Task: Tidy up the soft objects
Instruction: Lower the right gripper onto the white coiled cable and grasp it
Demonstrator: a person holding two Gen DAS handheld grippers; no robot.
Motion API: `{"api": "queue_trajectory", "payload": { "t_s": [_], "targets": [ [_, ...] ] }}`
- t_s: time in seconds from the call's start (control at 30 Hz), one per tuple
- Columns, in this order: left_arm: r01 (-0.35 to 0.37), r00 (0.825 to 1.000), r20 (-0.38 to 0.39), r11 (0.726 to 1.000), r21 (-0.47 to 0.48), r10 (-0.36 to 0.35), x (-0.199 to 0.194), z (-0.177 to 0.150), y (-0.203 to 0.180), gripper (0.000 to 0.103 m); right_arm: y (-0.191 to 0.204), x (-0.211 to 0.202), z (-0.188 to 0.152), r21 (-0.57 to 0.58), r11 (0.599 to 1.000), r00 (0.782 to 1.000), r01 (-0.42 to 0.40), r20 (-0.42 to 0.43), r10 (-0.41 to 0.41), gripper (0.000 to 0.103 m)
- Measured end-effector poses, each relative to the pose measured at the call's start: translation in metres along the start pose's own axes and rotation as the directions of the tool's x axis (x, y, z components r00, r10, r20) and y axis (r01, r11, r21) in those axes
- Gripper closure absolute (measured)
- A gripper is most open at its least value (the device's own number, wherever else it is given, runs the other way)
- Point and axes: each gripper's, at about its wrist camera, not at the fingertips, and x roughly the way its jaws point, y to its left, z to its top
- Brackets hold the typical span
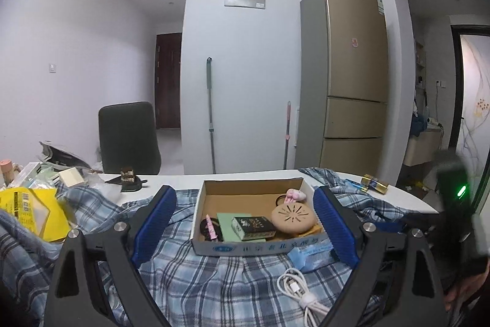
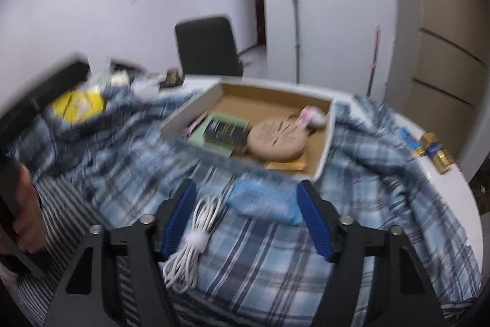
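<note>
1. Cloth in blue plaid [image 1: 214,281] is spread in rumpled folds over most of the white bench [image 1: 275,176]; only the far strip and right corner of the bench are left bare.
2. A shallow cardboard box [image 1: 200,204] is set on the cloth near the far edge, filled with a tan disc [image 1: 292,216], a dark printed packet [image 1: 252,227] and a pink plush [image 1: 295,195].
3. The left tool [image 1: 245,222] is held wide, nothing gripped, its blue pads flanking the box.
4. The right tool [image 2: 246,219] is also spread wide and empty, above a coiled white cable [image 2: 191,241] and a pale blue packet [image 2: 263,201] lying just before the box.
5. Blue printed characters run along the box's near wall; they cannot be read.
6. Gold packets [image 2: 435,152] lie by the bench's right edge.
</note>
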Motion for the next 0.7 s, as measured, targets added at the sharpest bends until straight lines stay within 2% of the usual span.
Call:
{"api": "queue_trajectory", "payload": {
  "t_s": [0.07,0.17,0.3,0.43,0.7],
  "targets": [
    [0.001,1.000,0.005,1.000,-0.004,-0.001,-0.003,0.000,0.002,0.000,0.006,0.011,-0.007,0.006,0.999,0.997,-0.038,-0.062,0.038,0.048],
    [-0.019,0.999,0.039,1.000,-0.004,0.019,-0.008,-0.004,0.005,0.000,0.015,0.021,-0.013,0.021,0.996,0.988,-0.085,-0.130,0.087,0.054],
    [-0.017,0.999,0.028,0.999,-0.029,0.018,-0.005,-0.008,0.011,0.000,0.027,0.034,-0.018,0.044,0.991,0.970,-0.129,-0.204,0.135,0.060],
    [-0.023,1.000,0.008,0.999,-0.040,0.024,0.001,-0.010,0.016,0.000,0.035,0.045,-0.024,0.011,0.994,0.967,-0.109,-0.229,0.109,0.068],
    [-0.020,1.000,0.000,0.998,-0.052,0.020,0.005,-0.013,0.019,0.000,0.035,0.057,-0.031,0.003,0.996,0.960,-0.094,-0.265,0.092,0.072]
  ]
}}
